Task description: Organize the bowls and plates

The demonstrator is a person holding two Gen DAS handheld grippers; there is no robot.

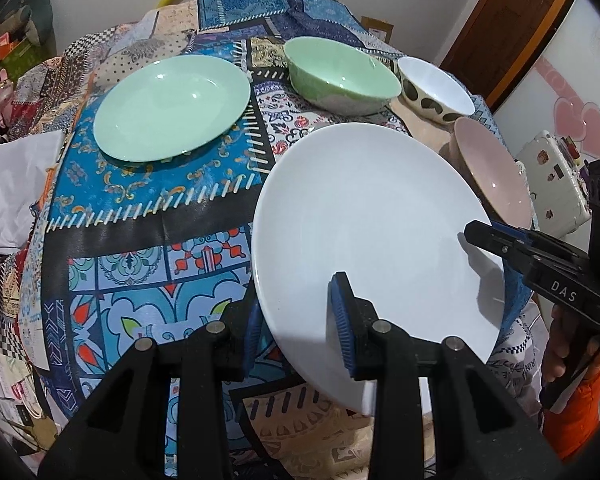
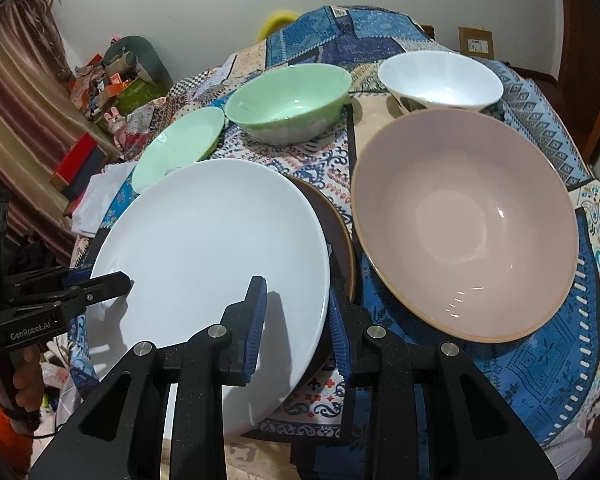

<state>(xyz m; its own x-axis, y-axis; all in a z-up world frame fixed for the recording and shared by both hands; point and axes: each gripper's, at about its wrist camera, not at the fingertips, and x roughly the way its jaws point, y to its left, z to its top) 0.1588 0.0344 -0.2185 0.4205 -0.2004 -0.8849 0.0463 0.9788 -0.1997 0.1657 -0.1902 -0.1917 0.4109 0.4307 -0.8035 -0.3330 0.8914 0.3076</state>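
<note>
- The white plate (image 1: 364, 216) hangs tilted above the patterned tablecloth (image 1: 147, 200), over a brown plate (image 2: 336, 236), beside the pink bowl (image 2: 464, 220).
- The left gripper (image 1: 297, 336) and right gripper (image 2: 297, 328) each pinch its near rim.
- It looks rigid, glossy, slippery and breakable; opposite rim holds suit it best.

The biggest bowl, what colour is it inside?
Pale pink bowl, with a tan rim; clearest in the right wrist view.
</note>
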